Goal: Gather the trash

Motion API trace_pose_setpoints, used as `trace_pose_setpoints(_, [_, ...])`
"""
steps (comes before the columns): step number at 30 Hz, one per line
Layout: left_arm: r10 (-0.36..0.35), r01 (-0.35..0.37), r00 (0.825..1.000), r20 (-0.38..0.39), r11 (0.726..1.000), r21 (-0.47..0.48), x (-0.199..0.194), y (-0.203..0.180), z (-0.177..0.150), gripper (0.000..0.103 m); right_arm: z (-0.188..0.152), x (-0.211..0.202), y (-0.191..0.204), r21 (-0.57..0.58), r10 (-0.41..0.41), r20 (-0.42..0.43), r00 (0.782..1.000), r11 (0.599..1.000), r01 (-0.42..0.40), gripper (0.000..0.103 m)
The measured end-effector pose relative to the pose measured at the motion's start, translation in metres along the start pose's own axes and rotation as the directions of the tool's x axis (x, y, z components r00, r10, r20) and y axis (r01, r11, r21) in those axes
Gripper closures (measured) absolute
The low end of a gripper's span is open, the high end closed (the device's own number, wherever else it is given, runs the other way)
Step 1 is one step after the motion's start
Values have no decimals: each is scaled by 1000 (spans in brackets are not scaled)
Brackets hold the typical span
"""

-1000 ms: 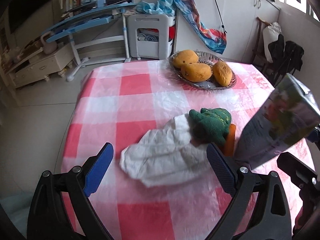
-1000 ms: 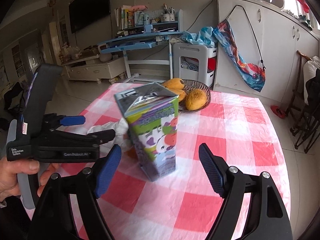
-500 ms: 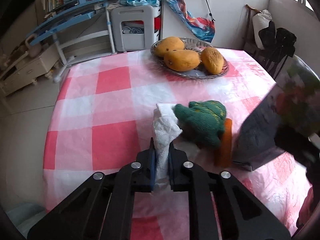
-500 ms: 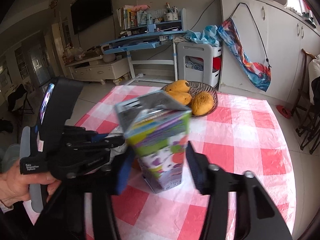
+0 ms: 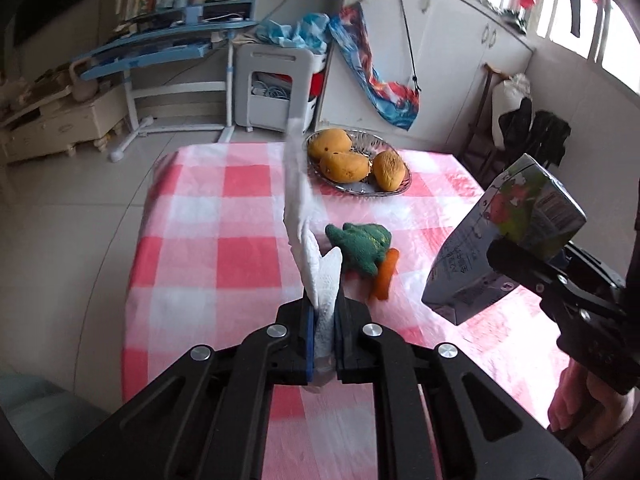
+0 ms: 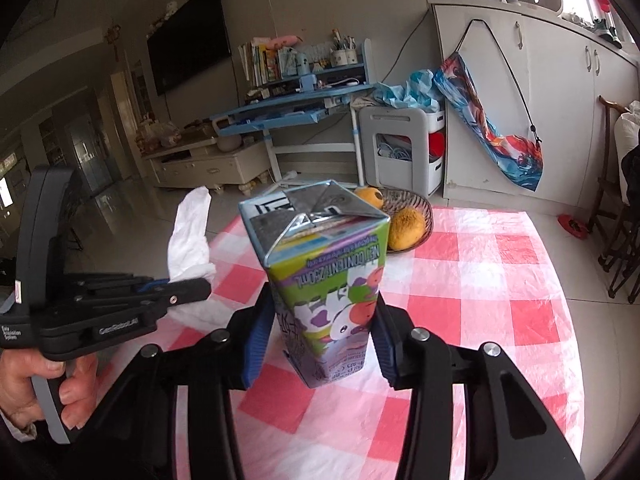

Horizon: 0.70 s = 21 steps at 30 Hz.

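The left gripper (image 5: 323, 334) pinches a white paper napkin (image 5: 316, 276), its jaws pressed almost together on the paper after just closing; the napkin stands up off the pink-checked tablecloth (image 5: 208, 240). The right gripper (image 6: 316, 340) clamps a drink carton (image 6: 326, 276) between its blue pads, jaws having just narrowed onto it, the carton lifted clear of the cloth and its print upside down. Only the left wrist view shows the green knitted toy (image 5: 360, 246) with the orange piece (image 5: 386, 274) touching it. Only the right wrist view shows the person's left hand (image 6: 36, 380). The fruit dish (image 5: 394, 190) sits at the far edge.
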<state>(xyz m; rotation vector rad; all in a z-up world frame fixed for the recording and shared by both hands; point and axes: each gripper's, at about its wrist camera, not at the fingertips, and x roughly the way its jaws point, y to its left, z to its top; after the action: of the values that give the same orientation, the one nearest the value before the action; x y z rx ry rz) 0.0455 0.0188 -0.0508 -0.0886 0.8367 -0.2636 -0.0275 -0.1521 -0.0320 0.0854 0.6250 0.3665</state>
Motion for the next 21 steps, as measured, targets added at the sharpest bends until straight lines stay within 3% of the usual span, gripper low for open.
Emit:
trace_pose_setpoints(11, [24, -19, 998, 54, 997, -78, -65, 14, -50, 95, -9, -70, 23, 8, 49, 57, 997, 999, -49, 58])
trace_pose_setpoints(14, [39, -35, 997, 67, 998, -60, -70, 13, -51, 95, -15, -88, 25, 19, 49, 75, 996, 999, -51, 58])
trace_pose_setpoints(21, [25, -20, 996, 81, 998, -59, -67, 8, -45, 95, -10, -86, 21, 15, 59, 65, 996, 998, -60, 58])
